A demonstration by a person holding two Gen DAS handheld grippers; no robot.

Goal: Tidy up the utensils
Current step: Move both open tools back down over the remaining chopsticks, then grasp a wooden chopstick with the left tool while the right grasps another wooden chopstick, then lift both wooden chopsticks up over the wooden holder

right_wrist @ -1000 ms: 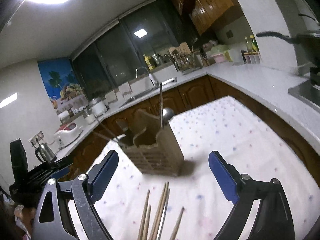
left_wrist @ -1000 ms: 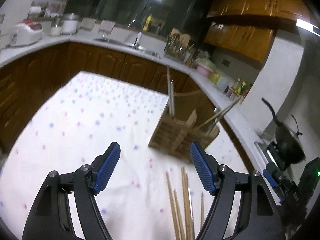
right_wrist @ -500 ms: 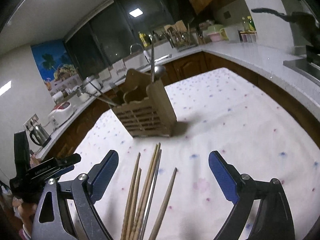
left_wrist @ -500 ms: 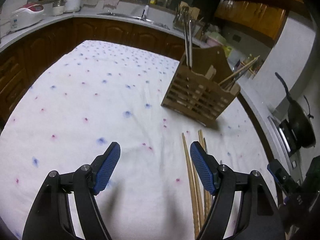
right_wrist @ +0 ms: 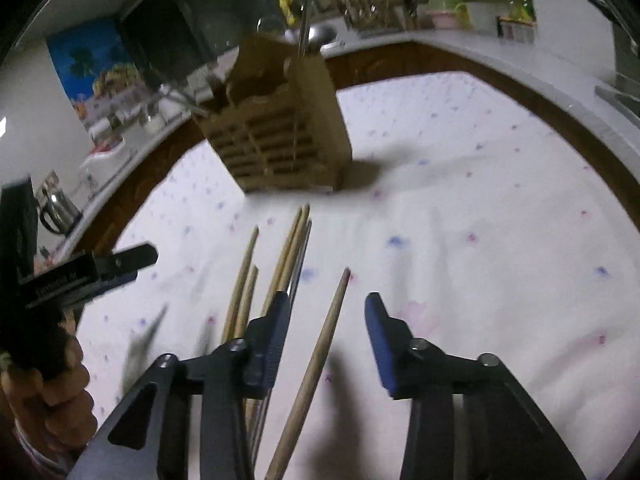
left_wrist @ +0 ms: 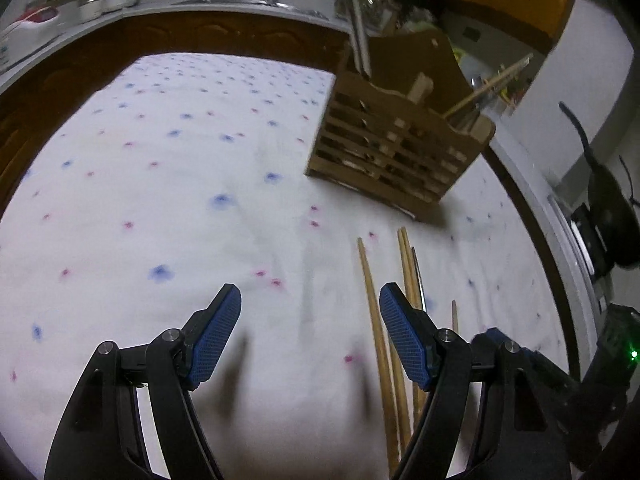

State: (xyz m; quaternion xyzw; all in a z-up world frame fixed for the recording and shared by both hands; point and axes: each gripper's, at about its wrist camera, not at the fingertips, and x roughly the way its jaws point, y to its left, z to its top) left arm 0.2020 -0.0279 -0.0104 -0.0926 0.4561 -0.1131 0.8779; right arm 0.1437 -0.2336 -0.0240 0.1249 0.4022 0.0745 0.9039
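Several wooden chopsticks (left_wrist: 374, 304) lie side by side on the white dotted tablecloth (left_wrist: 160, 200), pointing toward a wooden slatted utensil holder (left_wrist: 396, 148) that has utensils standing in it. My left gripper (left_wrist: 310, 332) is open and empty, low over the cloth just left of the chopsticks. My right gripper (right_wrist: 326, 338) is open, low over the cloth, with one separate chopstick (right_wrist: 320, 352) lying between its jaws. The other chopsticks (right_wrist: 280, 264) lie to its left, before the holder (right_wrist: 280, 128).
The table is ringed by a kitchen counter (left_wrist: 224, 0) with wooden cabinets. A black pan (left_wrist: 612, 216) sits on a stove at the right. A kettle (right_wrist: 56, 208) stands on the left counter. The left gripper's body (right_wrist: 80, 272) shows in the right wrist view.
Both grippers have dropped lower and tilted down toward the chopsticks. The right gripper's jaws have narrowed around one chopstick. The left gripper stays open.
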